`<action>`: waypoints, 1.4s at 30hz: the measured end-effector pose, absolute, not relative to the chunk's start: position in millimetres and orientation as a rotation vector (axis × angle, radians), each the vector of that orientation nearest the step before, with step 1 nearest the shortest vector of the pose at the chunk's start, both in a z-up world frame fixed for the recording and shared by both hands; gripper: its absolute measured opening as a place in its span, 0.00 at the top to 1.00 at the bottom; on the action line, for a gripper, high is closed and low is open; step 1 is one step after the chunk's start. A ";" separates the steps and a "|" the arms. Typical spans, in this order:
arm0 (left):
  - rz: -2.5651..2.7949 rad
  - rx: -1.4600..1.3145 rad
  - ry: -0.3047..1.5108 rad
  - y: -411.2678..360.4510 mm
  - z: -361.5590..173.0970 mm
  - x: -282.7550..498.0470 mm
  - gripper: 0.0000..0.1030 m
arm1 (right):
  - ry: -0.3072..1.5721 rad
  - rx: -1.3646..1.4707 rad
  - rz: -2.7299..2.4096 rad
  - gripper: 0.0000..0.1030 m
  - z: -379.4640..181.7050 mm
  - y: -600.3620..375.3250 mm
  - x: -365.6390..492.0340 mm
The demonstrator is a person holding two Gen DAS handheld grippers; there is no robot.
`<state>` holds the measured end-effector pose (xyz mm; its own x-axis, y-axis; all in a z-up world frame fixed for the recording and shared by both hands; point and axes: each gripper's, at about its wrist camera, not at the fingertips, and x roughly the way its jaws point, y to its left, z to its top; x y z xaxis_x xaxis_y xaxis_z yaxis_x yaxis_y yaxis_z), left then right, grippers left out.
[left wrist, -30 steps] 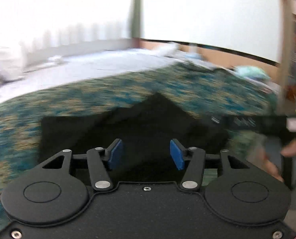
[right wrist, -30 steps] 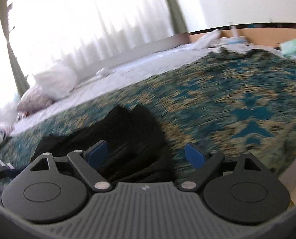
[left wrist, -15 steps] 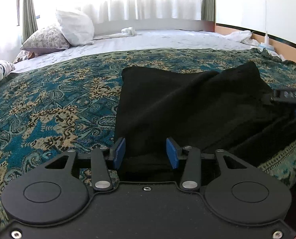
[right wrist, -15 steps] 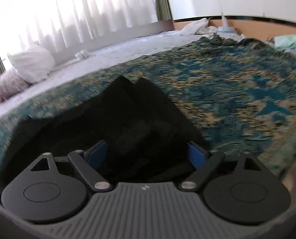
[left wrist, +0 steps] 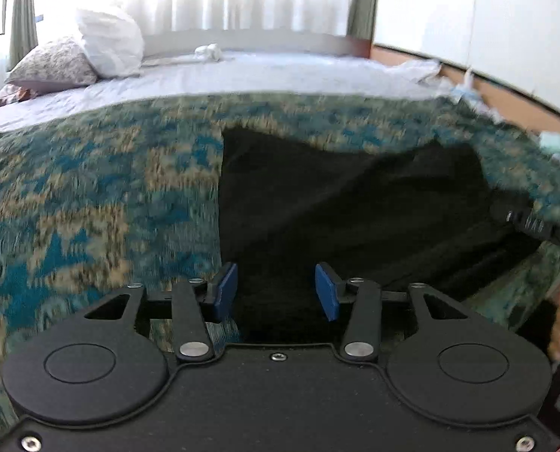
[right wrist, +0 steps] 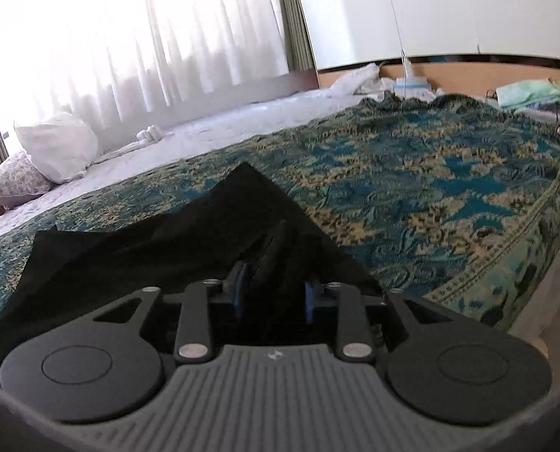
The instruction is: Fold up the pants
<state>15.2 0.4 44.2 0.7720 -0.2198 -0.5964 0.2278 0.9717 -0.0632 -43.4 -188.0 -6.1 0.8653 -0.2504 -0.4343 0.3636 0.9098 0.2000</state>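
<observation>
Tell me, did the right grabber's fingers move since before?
Yes. The right gripper has closed its blue fingers inward onto a fold of the black pants, which lie on the patterned bedspread.

A bedroom: bed (right wrist: 430,188) with pillows (right wrist: 55,147) and curtains (right wrist: 167,30).

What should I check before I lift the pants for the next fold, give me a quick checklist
1. Right hand-held gripper closed on the black pants: ok, fabric bunched between its pads.
2. Left hand-held gripper gripping: not ok, jaws open over the near edge.
3. Pants lying fully on the patterned bedspread: ok.
4. Pants flat: not ok, ridged near the right gripper.
5. Landing area free: ok, pillows sit far back.
6. Layers caught by the right gripper: cannot tell.
</observation>
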 end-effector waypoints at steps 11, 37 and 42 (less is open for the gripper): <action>-0.300 -0.066 0.804 28.7 56.5 148.0 0.38 | 0.321 0.046 -0.406 0.15 18.0 -144.1 -67.1; -0.208 -0.298 0.840 38.3 33.3 253.8 0.83 | 0.472 -0.058 0.249 0.57 -19.4 15.9 -50.2; -0.164 -0.224 0.845 27.9 26.8 272.4 0.86 | 0.461 -0.072 0.254 0.56 -19.2 14.2 -49.7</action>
<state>272.4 27.9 26.8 0.6536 -0.2318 -0.7205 0.0544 0.9639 -0.2607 -49.7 14.2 -19.2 0.8646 0.2262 -0.4487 -0.2587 0.9659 -0.0115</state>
